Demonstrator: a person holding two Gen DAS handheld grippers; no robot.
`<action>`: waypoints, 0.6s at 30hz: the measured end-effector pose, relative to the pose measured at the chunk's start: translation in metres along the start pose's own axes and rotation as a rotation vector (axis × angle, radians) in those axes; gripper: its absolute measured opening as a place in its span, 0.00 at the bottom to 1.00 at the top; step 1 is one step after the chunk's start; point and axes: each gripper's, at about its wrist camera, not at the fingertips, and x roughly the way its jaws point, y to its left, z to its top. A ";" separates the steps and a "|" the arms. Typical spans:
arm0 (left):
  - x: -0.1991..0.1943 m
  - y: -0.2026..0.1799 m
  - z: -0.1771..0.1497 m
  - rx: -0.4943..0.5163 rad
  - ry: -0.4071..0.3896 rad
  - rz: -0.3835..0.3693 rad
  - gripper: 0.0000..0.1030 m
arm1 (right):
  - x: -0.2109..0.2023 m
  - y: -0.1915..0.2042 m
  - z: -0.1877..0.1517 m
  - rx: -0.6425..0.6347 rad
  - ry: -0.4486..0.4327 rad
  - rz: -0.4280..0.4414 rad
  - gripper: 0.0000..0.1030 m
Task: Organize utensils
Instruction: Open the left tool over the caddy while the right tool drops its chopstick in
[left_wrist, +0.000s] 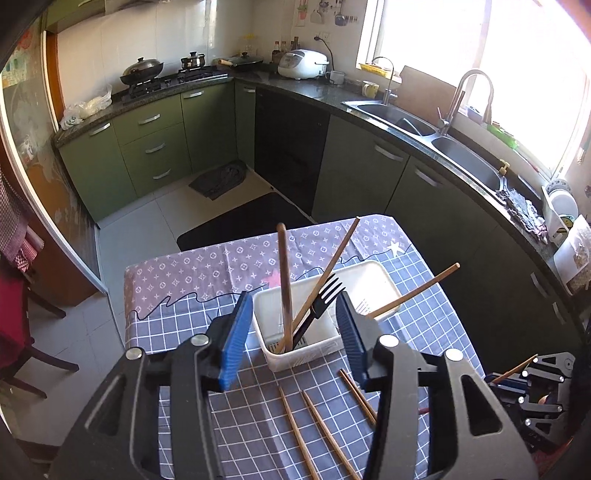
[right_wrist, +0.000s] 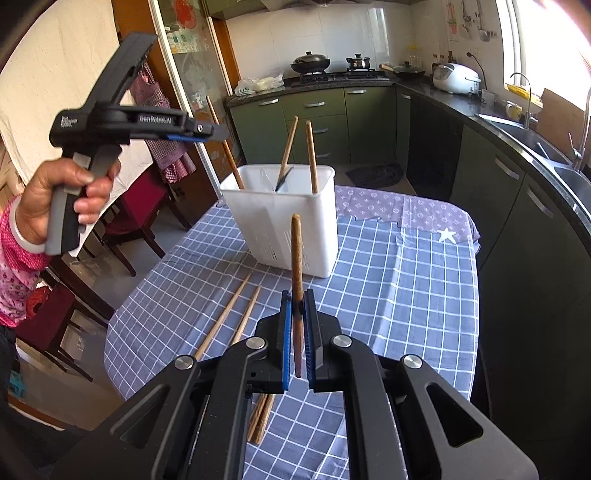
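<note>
A kitchen table wears a checked cloth (right_wrist: 388, 280). The white holder (right_wrist: 288, 221) stands at twelve o'clock. The right gripper (right_wrist: 297, 332) squeezes a brown stick (right_wrist: 296, 258). The left gripper (left_wrist: 291, 332) has its fingers apart, holding nothing. Loose chopsticks (right_wrist: 229, 314) lie at nine o'clock.

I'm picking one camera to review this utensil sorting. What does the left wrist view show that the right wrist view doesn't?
Only the left wrist view: the open left hand-held gripper from behind, nothing between its pads, and down into the white plastic utensil caddy, where a black plastic fork leans.

Only the right wrist view: the right hand-held gripper shut on a brown wooden chopstick, and the person's hand holding the left tool.

Both: the caddy, the loose wooden chopsticks and the blue checked tablecloth.
</note>
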 end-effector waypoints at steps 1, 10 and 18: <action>-0.003 0.001 -0.003 -0.003 -0.002 -0.019 0.45 | -0.005 0.003 0.008 -0.008 -0.019 0.002 0.07; -0.058 0.003 -0.037 0.030 -0.092 -0.036 0.61 | -0.048 0.019 0.109 -0.002 -0.214 0.078 0.07; -0.081 -0.005 -0.083 0.123 -0.093 0.033 0.61 | -0.037 0.018 0.172 0.014 -0.286 -0.012 0.07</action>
